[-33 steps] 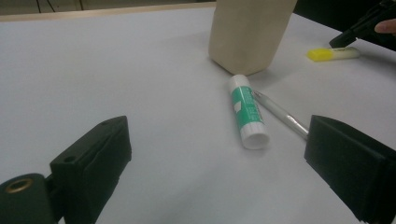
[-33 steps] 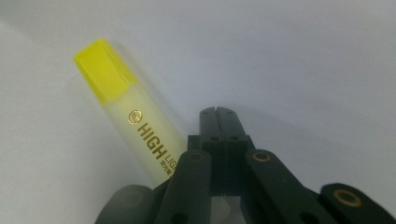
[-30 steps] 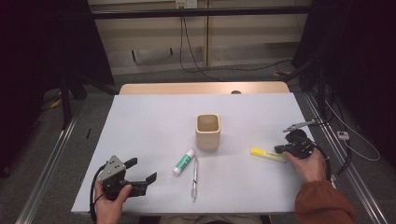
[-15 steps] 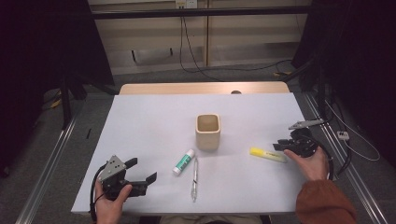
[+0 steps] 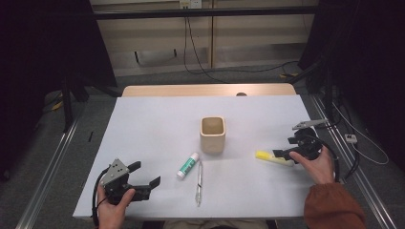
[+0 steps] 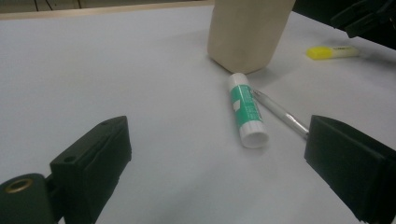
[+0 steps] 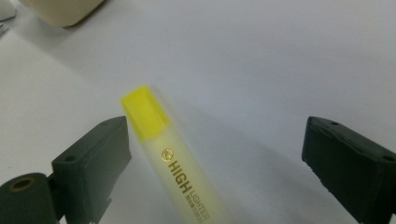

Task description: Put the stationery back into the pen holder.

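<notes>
My right gripper (image 7: 212, 168) has just been opening; the yellow highlighter (image 7: 177, 172) lies loose between its jaws. My left gripper (image 5: 145, 183) hangs released near the glue stick (image 6: 246, 109)

Left claw (image 5: 143, 183): black body, grey three-cornered plate with small screws on top, black cable looping beneath; blocky matte-black jaws, brass-ringed hole at the near left base. Right claw (image 5: 282, 153): black, grey plate, black cable. Rust-orange sleeve (image 5: 332, 207) on the right arm.
</notes>
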`<control>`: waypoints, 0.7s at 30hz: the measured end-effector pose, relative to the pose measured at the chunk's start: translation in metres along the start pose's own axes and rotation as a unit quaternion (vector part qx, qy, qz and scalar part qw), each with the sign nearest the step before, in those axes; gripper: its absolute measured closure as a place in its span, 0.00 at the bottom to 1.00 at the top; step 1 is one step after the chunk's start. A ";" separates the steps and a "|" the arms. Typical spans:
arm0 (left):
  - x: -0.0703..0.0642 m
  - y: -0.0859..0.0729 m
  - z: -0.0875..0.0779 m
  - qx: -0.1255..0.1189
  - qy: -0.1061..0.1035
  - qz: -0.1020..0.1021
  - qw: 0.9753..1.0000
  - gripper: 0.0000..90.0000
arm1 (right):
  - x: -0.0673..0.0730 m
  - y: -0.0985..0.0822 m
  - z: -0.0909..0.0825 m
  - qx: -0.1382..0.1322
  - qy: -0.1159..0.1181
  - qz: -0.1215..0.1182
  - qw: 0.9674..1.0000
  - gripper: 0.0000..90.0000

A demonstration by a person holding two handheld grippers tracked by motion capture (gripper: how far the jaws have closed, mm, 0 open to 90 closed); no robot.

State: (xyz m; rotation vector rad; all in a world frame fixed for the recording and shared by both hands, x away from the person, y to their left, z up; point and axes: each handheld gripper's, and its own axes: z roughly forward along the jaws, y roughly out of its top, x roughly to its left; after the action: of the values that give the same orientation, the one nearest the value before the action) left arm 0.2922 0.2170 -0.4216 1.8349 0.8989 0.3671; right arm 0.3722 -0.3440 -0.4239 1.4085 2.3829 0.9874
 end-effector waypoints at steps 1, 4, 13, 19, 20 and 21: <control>0.000 0.000 0.000 0.000 0.000 0.000 1.000 0.08 | 0.000 0.001 0.001 -0.001 0.001 -0.001 1.000 0.09; 0.000 0.000 0.000 0.000 0.000 0.000 1.000 0.08 | 0.004 0.001 0.004 0.001 0.006 -0.014 1.000 0.12; 0.000 0.000 0.000 0.000 0.000 -0.001 1.000 0.08 | 0.025 0.004 0.004 -0.024 0.013 -0.082 0.996 0.08; 0.000 0.000 0.000 0.001 0.001 0.001 1.000 0.08 | 0.031 0.004 0.008 0.015 0.025 -0.089 0.996 0.18; 0.000 0.000 0.000 0.000 0.001 0.000 1.000 0.08 | 0.030 0.004 0.009 0.019 0.019 -0.083 0.996 0.19; 0.000 0.000 0.000 0.000 0.001 0.000 1.000 0.08 | 0.030 0.005 0.009 0.021 0.022 -0.087 0.996 0.19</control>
State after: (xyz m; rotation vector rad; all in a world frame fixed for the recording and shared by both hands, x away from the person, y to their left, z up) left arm 0.2922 0.2169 -0.4217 1.8361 0.8992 0.3683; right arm 0.3643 -0.3133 -0.4233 1.1786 2.5217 0.9370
